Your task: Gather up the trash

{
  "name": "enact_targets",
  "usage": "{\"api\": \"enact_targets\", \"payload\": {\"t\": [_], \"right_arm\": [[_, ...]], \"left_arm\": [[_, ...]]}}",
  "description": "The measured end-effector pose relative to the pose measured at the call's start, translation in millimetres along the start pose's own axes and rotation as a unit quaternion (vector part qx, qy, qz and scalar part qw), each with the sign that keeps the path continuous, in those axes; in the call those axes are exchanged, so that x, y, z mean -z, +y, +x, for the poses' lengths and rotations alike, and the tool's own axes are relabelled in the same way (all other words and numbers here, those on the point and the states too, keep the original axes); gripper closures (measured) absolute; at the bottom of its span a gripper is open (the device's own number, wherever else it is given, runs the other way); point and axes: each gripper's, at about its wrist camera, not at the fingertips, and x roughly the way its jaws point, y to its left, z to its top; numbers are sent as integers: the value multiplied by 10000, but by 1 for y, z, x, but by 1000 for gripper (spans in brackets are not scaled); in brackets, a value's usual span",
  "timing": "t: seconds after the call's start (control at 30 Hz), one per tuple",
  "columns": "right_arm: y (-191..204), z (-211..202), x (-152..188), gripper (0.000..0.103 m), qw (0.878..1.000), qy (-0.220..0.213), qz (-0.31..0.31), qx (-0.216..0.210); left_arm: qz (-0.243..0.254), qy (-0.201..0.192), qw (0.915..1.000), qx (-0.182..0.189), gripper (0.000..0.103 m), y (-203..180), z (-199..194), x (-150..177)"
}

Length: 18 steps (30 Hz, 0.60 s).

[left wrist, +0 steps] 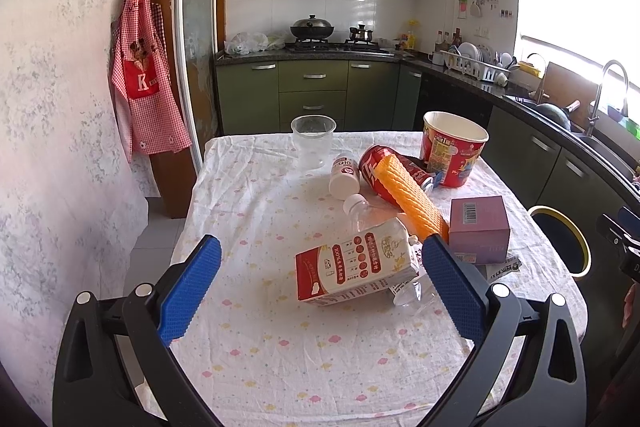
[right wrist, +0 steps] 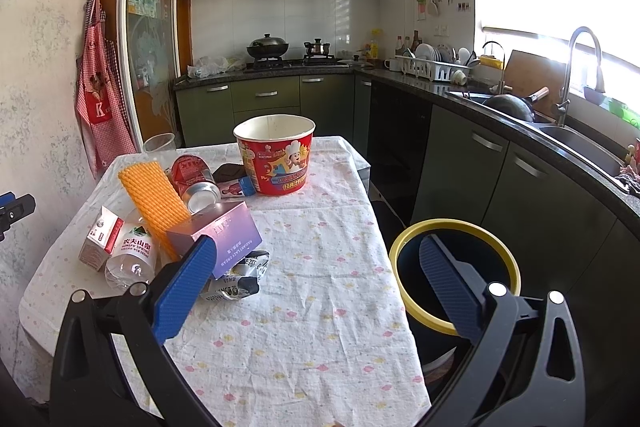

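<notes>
Trash lies heaped on the clothed table (left wrist: 260,347): a red-and-white milk carton (left wrist: 352,271), a clear water bottle (right wrist: 130,255), an orange ribbed wrapper (left wrist: 412,203), a red can (right wrist: 194,175), a small white bottle (left wrist: 344,175), a purple box (left wrist: 480,227), a crumpled foil wrapper (right wrist: 236,279), a red paper bucket (right wrist: 276,159) and a clear plastic cup (left wrist: 313,141). My left gripper (left wrist: 320,255) is open just short of the milk carton. My right gripper (right wrist: 316,263) is open over the table's right side, empty. A yellow-rimmed bin (right wrist: 456,275) stands beside the table.
Green kitchen cabinets and a dark counter with a sink (right wrist: 576,143) run along the right, close to the bin. A stove with pots (right wrist: 268,49) stands at the back. A red checked apron (left wrist: 140,75) hangs on the left wall.
</notes>
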Motion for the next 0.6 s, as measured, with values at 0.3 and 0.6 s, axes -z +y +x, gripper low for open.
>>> {"api": "enact_targets", "payload": {"t": [0.3,0.6], "right_arm": [[0,0,0,6,10000,3,-6,-2],[0,4,2,6,10000,43,11,-26]], "left_arm": [[11,12,10000,7,4,-1,0,-1],[24,140,9998,-147,4,0,7,-2]]}}
